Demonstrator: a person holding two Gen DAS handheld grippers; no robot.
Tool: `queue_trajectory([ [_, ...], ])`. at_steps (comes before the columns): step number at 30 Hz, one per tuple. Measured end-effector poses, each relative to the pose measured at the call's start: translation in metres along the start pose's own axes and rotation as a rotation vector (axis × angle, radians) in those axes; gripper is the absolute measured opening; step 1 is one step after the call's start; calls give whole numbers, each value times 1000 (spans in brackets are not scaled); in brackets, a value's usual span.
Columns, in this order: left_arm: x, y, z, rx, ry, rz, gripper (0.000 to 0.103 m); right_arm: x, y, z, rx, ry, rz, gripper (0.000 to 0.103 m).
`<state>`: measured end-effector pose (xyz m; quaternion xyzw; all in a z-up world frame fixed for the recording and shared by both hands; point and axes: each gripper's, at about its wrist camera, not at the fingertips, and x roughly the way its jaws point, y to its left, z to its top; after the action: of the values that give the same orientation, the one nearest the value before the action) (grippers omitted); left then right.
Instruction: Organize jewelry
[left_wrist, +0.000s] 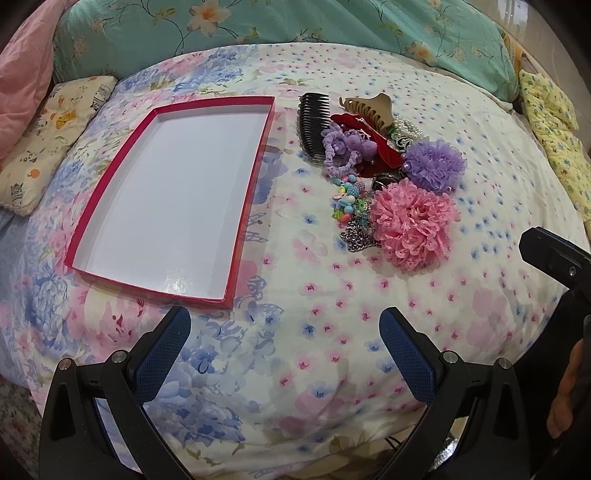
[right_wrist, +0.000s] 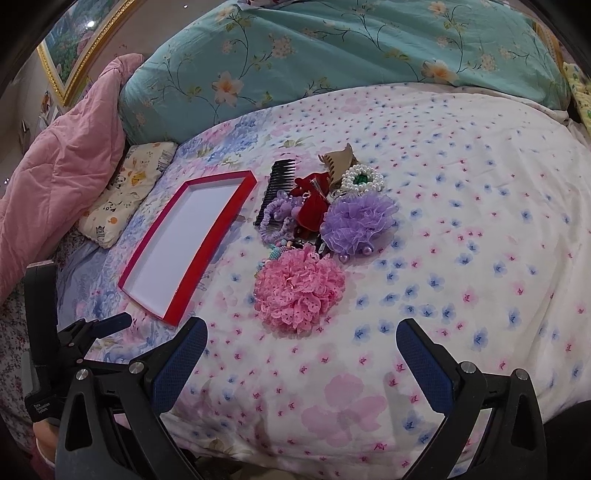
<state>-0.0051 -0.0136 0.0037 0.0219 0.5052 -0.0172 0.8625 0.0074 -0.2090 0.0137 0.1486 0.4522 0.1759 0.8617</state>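
Soft floral bedding (left_wrist: 295, 369) is carrying everything in the left wrist view: the left gripper (left_wrist: 284, 325) is hovering spread and empty near the empty red tray (left_wrist: 255, 173), accessories heaped just beside it. Over on the right wrist view, the right gripper (right_wrist: 301, 336) is hanging wide apart and empty just short of the pink lace scrunchie (right_wrist: 299, 291), where the tangled chain and beads risk dragging along.

soft even light, fisheye-bowed edges

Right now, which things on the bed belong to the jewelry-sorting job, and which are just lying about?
Job:
red tray, empty
pink lace flower
purple flower
pearl bracelet
black comb
claw clip

Lying about:
panda pillow
pink quilt
teal pillow
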Motion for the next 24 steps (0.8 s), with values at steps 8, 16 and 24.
queue_trajectory([
  [8,6,-5,8,4,2,-64,103,11,-16,8,32,5,-8,103],
  [16,18,-13,25,-13,0,-185,103,25,-35,22,64,-2,-24,100],
  [24,44,-45,52,20,8,-343,96,58,-63,55,164,11,-25,69],
])
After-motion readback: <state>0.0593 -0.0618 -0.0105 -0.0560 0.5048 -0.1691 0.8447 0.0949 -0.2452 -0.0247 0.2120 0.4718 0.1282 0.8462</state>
